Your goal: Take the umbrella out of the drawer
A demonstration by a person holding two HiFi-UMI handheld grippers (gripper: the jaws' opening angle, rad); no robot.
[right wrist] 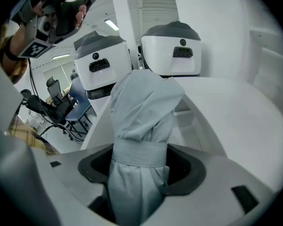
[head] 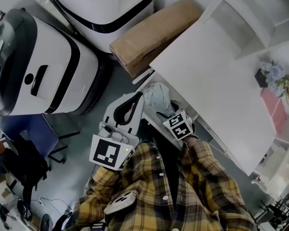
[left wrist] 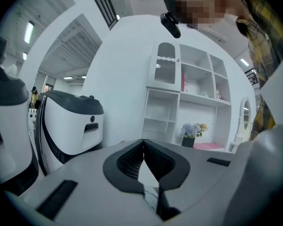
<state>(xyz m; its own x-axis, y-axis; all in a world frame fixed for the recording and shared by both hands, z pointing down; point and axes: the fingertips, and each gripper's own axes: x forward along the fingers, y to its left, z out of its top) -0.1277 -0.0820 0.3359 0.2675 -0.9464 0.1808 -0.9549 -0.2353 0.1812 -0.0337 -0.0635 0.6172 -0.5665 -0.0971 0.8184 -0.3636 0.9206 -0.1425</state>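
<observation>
A folded pale grey-blue umbrella [head: 156,97] stands upright, and my right gripper [head: 167,113] is shut on it beside the edge of the white table [head: 216,81]. In the right gripper view the umbrella [right wrist: 144,107], bound by its strap, fills the gap between the dark pads of the right gripper [right wrist: 140,152]. White drawer parts [right wrist: 183,111] show under the table top behind it. My left gripper [head: 135,100] is held just left of the umbrella. In its own view the left gripper [left wrist: 142,144] is shut, its pads meeting with nothing between them.
A cardboard box [head: 154,32] lies beyond the table's corner. Two large white-and-black machines [head: 38,66] [head: 101,8] stand at left and top. A blue chair [head: 31,134] is at lower left. A white shelf unit with flowers [head: 274,78] stands on the right.
</observation>
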